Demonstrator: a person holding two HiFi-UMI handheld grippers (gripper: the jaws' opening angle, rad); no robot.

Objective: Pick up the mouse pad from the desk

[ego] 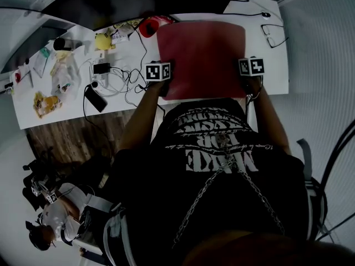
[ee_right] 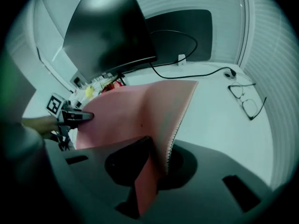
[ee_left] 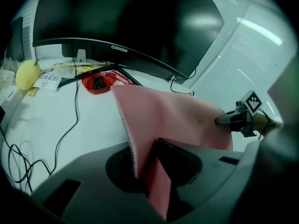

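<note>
A red mouse pad lies across the white desk in front of me, and I have a gripper at each of its near corners. My left gripper is at the near left corner. In the left gripper view the pad runs down between the jaws, resting against the right one with a dark gap on its other side, so the jaws stand open. My right gripper is shut on the near right corner. In the right gripper view the pad is pinched between the jaws and arches upward.
A dark curved monitor stands behind the pad, with a red bowl at its foot. Eyeglasses lie at the right. Tangled cables, a phone, a yellow object and clutter fill the left. A person sits lower left.
</note>
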